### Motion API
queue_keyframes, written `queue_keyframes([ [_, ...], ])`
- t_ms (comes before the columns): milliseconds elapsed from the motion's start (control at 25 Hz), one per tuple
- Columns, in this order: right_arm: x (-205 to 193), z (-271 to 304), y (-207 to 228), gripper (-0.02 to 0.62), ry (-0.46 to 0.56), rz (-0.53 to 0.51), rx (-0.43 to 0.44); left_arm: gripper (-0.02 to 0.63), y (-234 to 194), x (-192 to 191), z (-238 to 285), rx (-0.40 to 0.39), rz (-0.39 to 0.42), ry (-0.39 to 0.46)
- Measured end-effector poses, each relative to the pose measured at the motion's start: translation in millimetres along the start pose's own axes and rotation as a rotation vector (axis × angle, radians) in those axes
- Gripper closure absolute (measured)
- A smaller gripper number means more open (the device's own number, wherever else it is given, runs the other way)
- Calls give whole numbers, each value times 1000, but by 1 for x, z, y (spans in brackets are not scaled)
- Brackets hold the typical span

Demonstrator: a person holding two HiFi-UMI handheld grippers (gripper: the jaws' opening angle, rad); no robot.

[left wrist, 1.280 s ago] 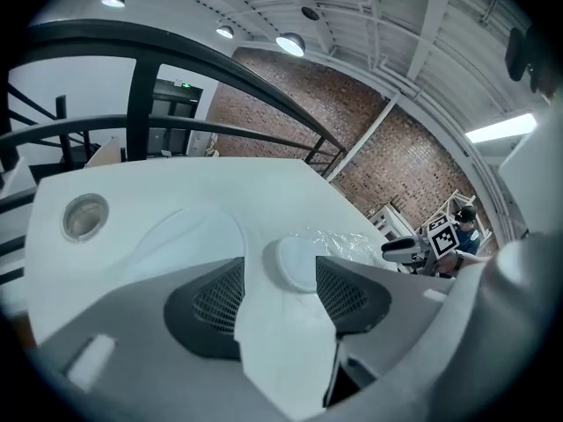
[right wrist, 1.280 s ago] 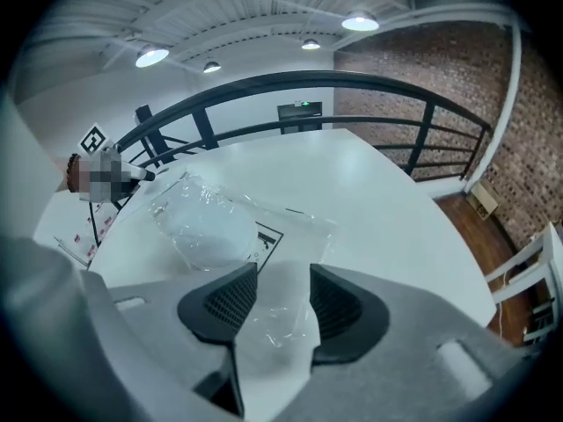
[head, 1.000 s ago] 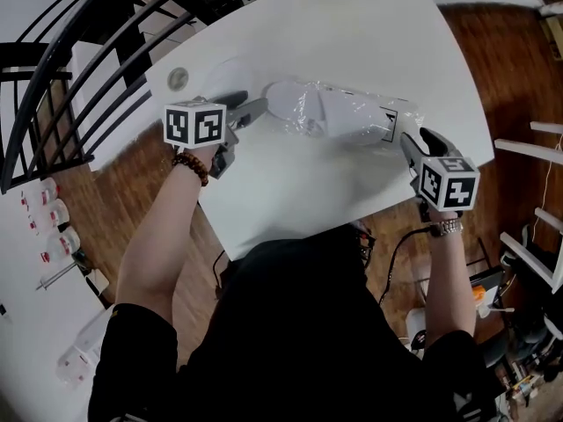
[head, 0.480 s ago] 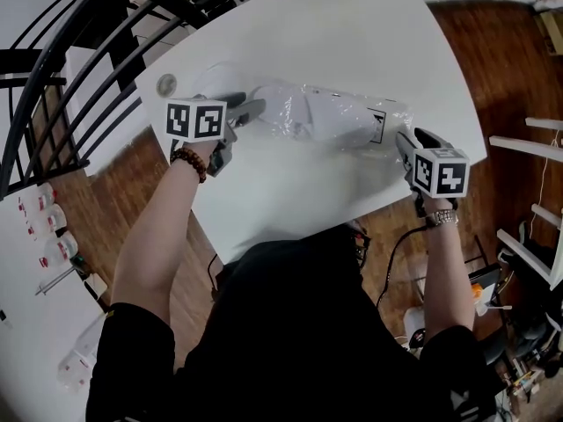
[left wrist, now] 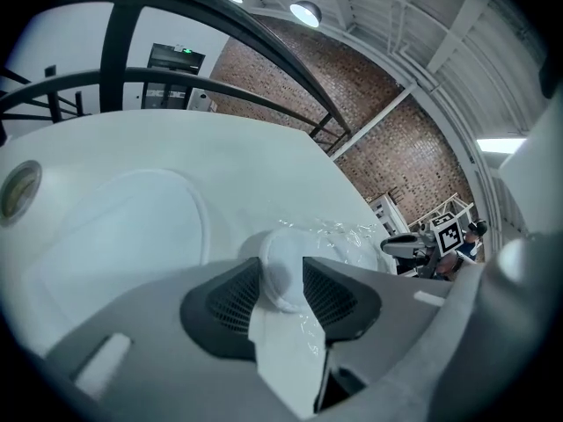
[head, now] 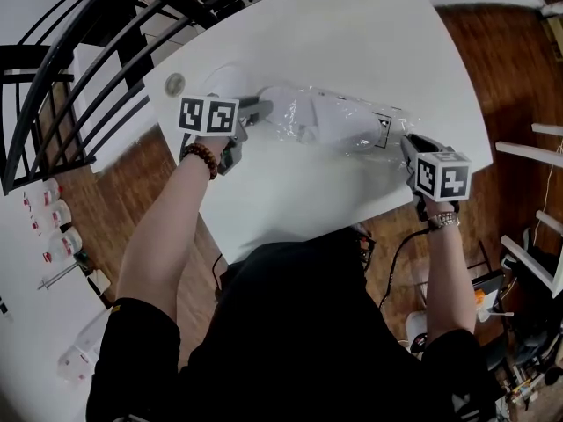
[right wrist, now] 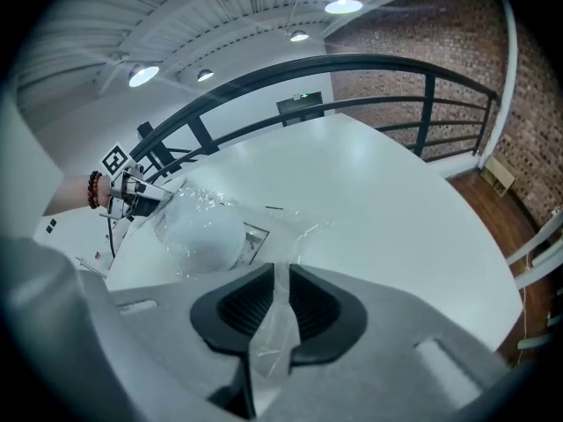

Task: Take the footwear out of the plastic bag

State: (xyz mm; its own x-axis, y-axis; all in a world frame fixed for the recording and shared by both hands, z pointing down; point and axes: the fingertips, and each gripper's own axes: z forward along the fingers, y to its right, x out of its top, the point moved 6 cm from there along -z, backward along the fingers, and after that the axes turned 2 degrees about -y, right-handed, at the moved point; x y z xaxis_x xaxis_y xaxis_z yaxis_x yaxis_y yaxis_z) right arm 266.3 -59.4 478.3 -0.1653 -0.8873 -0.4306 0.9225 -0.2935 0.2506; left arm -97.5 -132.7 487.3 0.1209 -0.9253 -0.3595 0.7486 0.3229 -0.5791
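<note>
Footwear, judged light and soft, is clamped at its rounded end, upper centre, by the left gripper. Slippery plastic bag film is pinched by the right gripper. Both pairs of jaws have just been closing.

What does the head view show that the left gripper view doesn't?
Only the head view: the beaded bracelet and the wooden floor.
Only the left gripper view: the brick wall, the ceiling lamps, and a close look at the left gripper, whose jaws have just been closing and now pinch the white shoe through the plastic bag.
Both: the white table, the bagged shoe, the round disc and the black railing.
</note>
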Motion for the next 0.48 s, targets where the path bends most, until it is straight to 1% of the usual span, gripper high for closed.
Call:
queue_keyframes([
  [40,0,0,-2,552,1,-3,1,452,1,0,0,-2,5,0],
  [80,0,0,-3,562,2,-6,2,496,2,0,-1,-3,11,1],
  [280,1,-1,-5,577,6,-14,5,526,6,0,-6,-24,11,6],
  [480,-1,-2,-5,589,10,-13,-13,548,2,2,-25,-42,-36,80],
])
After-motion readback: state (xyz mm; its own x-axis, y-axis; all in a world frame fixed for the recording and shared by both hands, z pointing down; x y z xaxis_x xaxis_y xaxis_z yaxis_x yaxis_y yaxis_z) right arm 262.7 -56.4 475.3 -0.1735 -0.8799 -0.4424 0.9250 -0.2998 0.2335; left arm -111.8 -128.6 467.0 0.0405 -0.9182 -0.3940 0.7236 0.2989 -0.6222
